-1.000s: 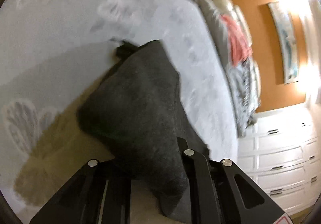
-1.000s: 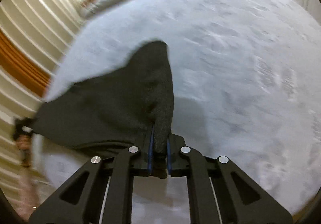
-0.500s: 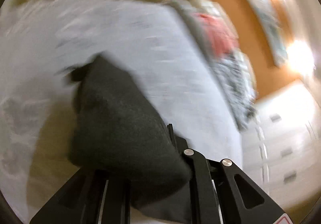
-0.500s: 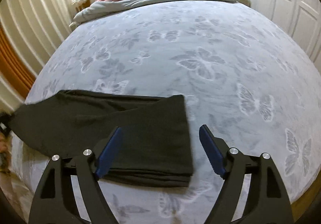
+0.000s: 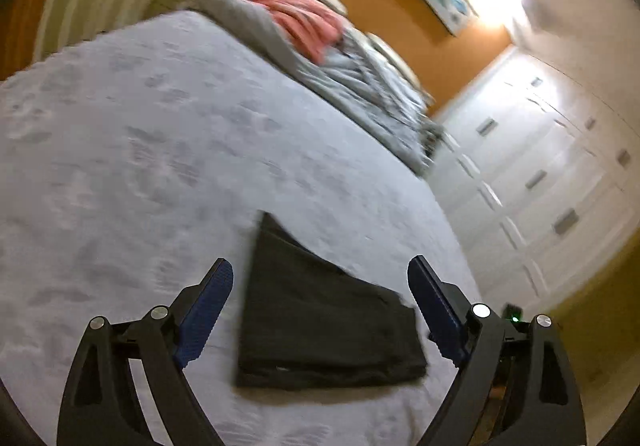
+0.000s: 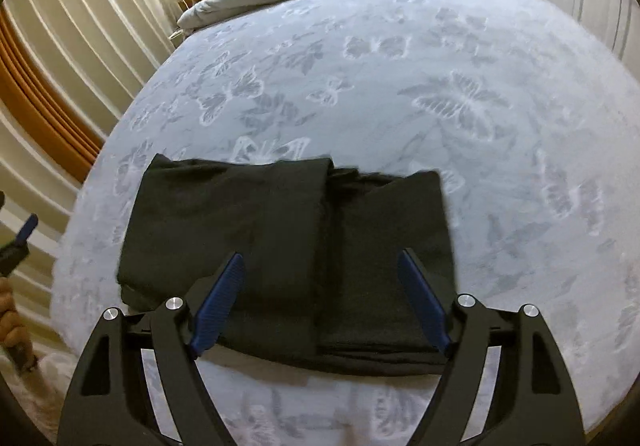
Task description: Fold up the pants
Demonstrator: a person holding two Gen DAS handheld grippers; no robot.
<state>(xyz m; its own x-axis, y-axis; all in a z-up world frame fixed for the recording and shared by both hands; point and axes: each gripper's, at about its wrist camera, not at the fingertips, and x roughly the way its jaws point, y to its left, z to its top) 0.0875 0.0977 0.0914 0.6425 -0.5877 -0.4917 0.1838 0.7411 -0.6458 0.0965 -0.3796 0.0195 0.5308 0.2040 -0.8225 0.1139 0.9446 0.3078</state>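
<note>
Butterfly-print bed [image 6: 460, 106], folded pants [image 6: 288, 246], fingers [image 6: 218, 300] wide, empty.

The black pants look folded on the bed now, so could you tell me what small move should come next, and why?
Probably draw both grippers back: the black pants lie folded on the butterfly bedspread, and the left gripper and right gripper hold nothing, jaws open.

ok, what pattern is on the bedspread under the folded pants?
Butterflies, pale grey-blue tone on tone, on the quilted bedspread beneath the black pants. Clearest in the right wrist view.
</note>
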